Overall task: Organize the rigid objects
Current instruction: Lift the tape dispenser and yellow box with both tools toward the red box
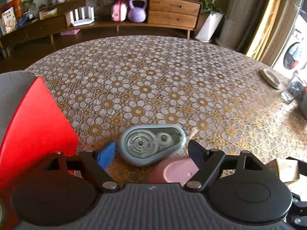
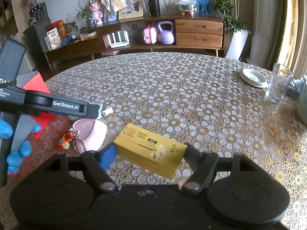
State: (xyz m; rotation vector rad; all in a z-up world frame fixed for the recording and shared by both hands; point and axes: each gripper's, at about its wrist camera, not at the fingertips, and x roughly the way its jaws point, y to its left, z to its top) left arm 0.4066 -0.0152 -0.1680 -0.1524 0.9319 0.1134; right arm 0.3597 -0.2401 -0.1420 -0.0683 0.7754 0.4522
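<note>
Right tool (image 2: 148,154) clamped on a yellow rectangular cardboard box (image 2: 150,150); left tool (image 1: 151,151) spread wide around a grey-blue teardrop-shaped plastic correction-tape dispenser (image 1: 151,143).

The yellow box is held tilted above the lace-patterned bench (image 2: 191,99), toward its near edge, with both fingers pressed on its ends. The dispenser is seen lying flat on the bench between the left tool's fingers; contact cannot be told. A pink plastic cup (image 2: 92,134) is seen tipped on its side just beside the dispenser, with a small orange keychain figure (image 2: 66,140) touching it. A red flat box (image 1: 34,126) is placed at the left edge. A clear drinking glass (image 2: 278,84) and a stack of white plates (image 2: 253,77) are set near the far right edge.
</note>
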